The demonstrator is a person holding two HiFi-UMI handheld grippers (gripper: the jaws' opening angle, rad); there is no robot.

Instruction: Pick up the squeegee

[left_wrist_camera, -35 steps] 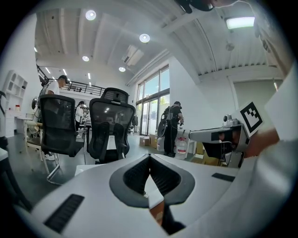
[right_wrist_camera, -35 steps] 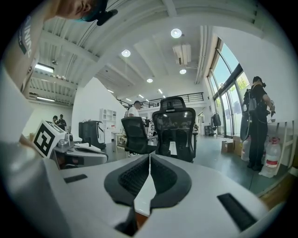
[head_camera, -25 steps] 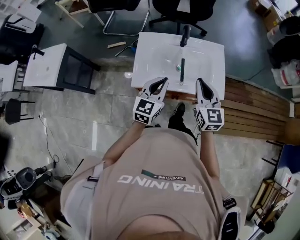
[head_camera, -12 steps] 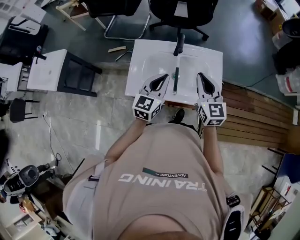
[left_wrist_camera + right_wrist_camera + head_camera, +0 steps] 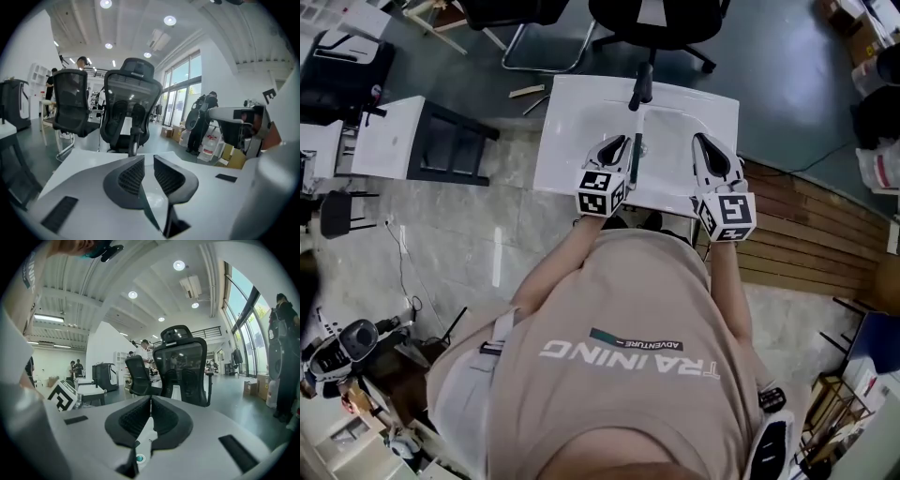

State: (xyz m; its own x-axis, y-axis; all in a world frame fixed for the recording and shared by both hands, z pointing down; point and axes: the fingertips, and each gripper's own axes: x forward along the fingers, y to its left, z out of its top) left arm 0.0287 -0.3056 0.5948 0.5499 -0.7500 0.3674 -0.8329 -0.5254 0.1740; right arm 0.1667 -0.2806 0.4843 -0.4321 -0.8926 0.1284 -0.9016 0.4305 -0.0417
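We see the squeegee (image 5: 635,161) as a thin dark bar lying in the basin (image 5: 675,141), on the near side of the black tap (image 5: 642,82) and roughly in line with it. The left hand-held gripper (image 5: 616,147) is just beside the bar, to the left of the tap's line, with its tips pointing toward the tap. From above we cannot tell whether it touches the bar. The right hand-held gripper (image 5: 701,142) is over the basin well to the right of the tap's line, apart from the squeegee, so the bar lies between the two.

The left hand-held gripper's jaws stand a narrow way apart and have just been opening. In its own view only white basin shows through the gap, the tap stands upright just beyond the tips, and the pads grip nothing. The right hand-held gripper's jaws meet at the tips and hold nothing; below them a small teal ring (image 5: 139,458) sits on the white surface.

The basin is sunk into the white counter (image 5: 567,141), with the tap at its far edge. Beyond the tap stands a black office chair (image 5: 661,19).
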